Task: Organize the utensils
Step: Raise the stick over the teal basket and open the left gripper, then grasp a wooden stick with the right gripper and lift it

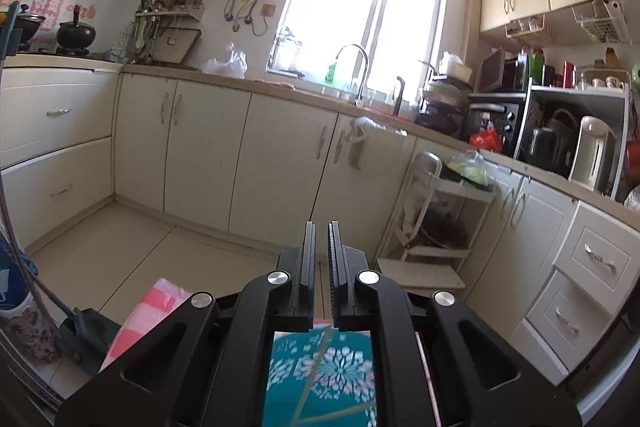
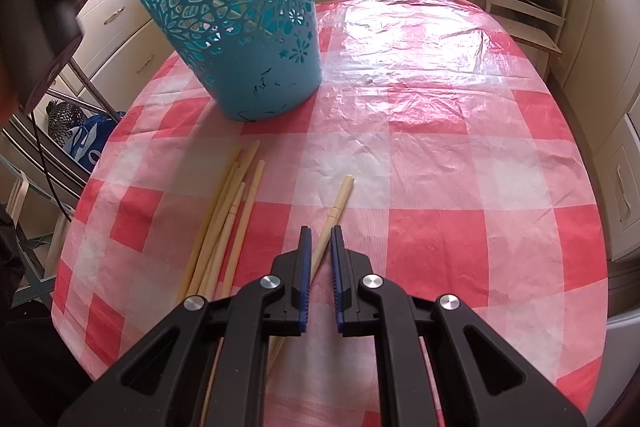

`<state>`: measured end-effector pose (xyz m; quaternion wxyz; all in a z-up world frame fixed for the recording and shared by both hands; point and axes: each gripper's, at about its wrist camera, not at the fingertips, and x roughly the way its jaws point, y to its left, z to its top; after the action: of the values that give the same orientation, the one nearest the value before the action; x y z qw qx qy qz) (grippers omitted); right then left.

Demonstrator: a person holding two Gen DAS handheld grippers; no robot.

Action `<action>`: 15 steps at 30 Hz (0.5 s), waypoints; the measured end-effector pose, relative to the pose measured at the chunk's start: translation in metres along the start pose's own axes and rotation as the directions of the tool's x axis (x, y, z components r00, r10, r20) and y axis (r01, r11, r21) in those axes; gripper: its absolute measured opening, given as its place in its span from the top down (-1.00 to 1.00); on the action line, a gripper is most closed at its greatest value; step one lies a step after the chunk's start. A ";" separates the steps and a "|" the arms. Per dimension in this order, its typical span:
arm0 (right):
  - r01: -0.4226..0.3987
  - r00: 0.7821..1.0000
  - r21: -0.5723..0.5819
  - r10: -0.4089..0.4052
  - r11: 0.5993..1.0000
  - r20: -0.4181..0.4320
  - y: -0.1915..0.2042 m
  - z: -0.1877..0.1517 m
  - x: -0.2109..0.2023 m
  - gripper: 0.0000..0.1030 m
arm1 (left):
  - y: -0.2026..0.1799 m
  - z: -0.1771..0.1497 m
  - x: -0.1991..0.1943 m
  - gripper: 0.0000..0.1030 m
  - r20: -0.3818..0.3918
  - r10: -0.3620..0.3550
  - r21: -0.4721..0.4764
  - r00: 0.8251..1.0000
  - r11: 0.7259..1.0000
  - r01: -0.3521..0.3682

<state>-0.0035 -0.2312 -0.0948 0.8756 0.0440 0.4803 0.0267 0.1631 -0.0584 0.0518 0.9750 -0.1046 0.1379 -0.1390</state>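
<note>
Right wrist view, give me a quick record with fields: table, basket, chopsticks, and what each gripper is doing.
table: round, covered with a red and white checked plastic cloth
basket: teal cut-out basket, tilted, its base on the cloth at the far left
chopstick bundle: pale chopsticks lying loose on the cloth, near left
single chopstick: one chopstick apart from the bundle, running between the jaws
right gripper: narrowly open around that chopstick, not yet closed
left gripper: nearly shut, nothing visible between the fingers, above the teal basket
</note>
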 end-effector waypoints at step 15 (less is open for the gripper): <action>-0.085 0.996 0.104 0.085 0.991 0.004 -0.021 0.002 0.002 0.79 | 0.081 -0.061 -0.101 -0.53 -0.191 0.123 -0.041 0.974 0.990 -0.133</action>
<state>-0.0004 -0.2518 -0.0972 0.8701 0.1101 0.4788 0.0391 0.0715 0.0379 -0.0006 0.9614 -0.1079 0.2396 -0.0816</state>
